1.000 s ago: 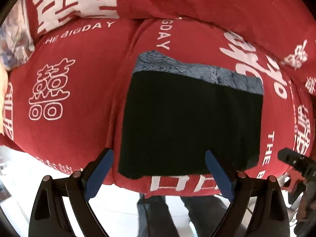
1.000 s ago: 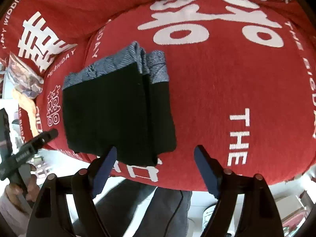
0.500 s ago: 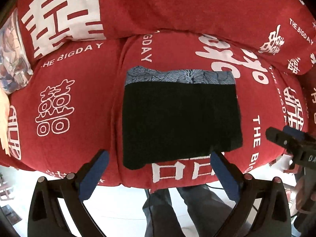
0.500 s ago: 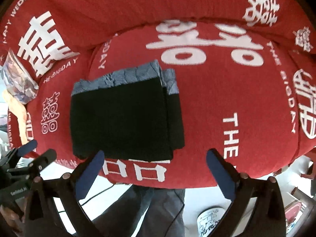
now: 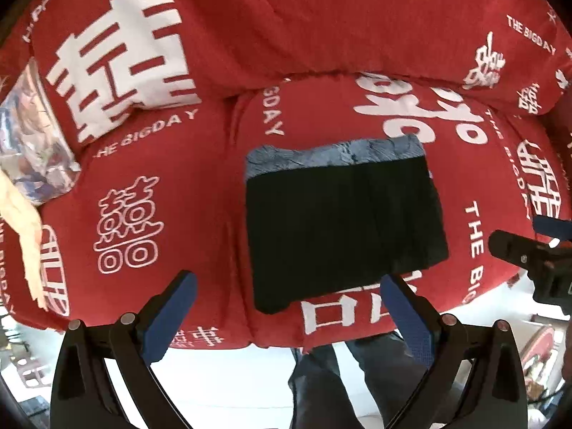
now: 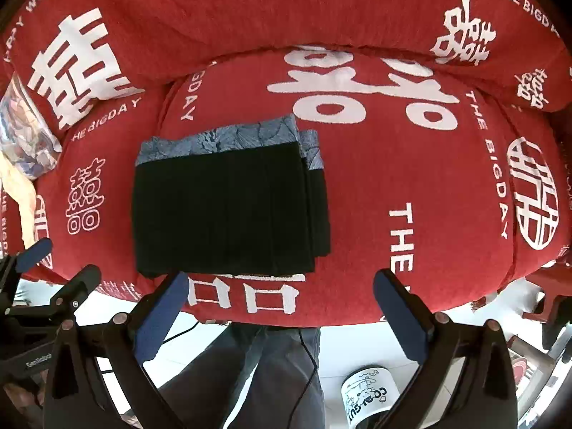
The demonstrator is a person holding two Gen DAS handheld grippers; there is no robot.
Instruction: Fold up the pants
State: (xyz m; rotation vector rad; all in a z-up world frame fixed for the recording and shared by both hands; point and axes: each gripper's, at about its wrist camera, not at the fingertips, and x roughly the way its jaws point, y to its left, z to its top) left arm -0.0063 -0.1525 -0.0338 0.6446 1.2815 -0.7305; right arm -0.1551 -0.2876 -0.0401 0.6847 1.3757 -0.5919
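The red sofa cover (image 5: 150, 164) reads "THE BIGDAY" and "WEDDING" among white double-happiness characters. A white cup (image 6: 368, 393) at 5 o'clock has blurred black lettering. The folded pants (image 5: 343, 221) lie on the seat cushion, at 12 o'clock from the left gripper (image 5: 289, 316) and 11 o'clock from the right gripper (image 6: 282, 316). Both grippers' jaws are spread wide, empty, clear of the cloth.
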